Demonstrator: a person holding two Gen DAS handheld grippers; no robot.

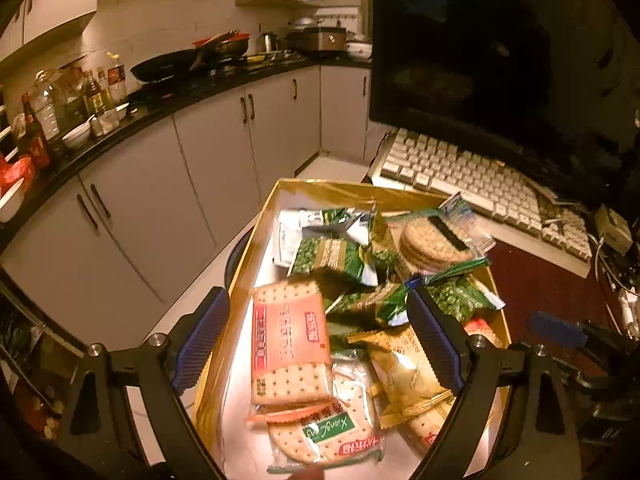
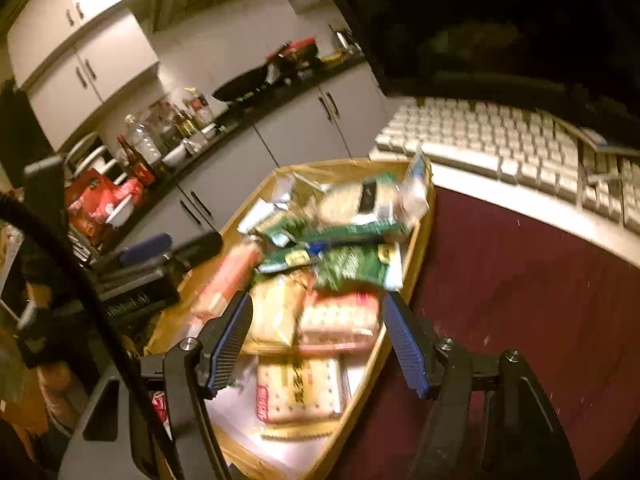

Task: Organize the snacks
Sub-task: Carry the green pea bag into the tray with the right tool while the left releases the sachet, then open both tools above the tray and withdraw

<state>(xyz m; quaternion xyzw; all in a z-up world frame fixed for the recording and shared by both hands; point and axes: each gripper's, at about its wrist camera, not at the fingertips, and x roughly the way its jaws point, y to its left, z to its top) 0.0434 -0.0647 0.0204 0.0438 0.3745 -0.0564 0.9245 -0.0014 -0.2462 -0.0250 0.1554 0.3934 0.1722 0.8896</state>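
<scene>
A gold-walled box (image 1: 256,240) sits on a dark red tabletop (image 1: 548,288) just in front of a beige keyboard (image 1: 472,176), and it is heaped with snack packets. The left gripper (image 1: 316,344) hangs over the near end of the box with its blue-padded fingers (image 1: 200,340) spread wide, nothing between them; below lies an orange cracker packet (image 1: 288,340), with a green-labelled cracker packet (image 1: 332,432) under its near edge. Green pea-snack packets (image 1: 336,256) crowd the far half, and a packet of round biscuits (image 1: 432,244) rests on top near the keyboard side. The right gripper (image 2: 320,344) is likewise spread apart and empty, poised above a pale cracker packet (image 2: 300,392) at the near end of the box (image 2: 420,248); this view is blurred
</scene>
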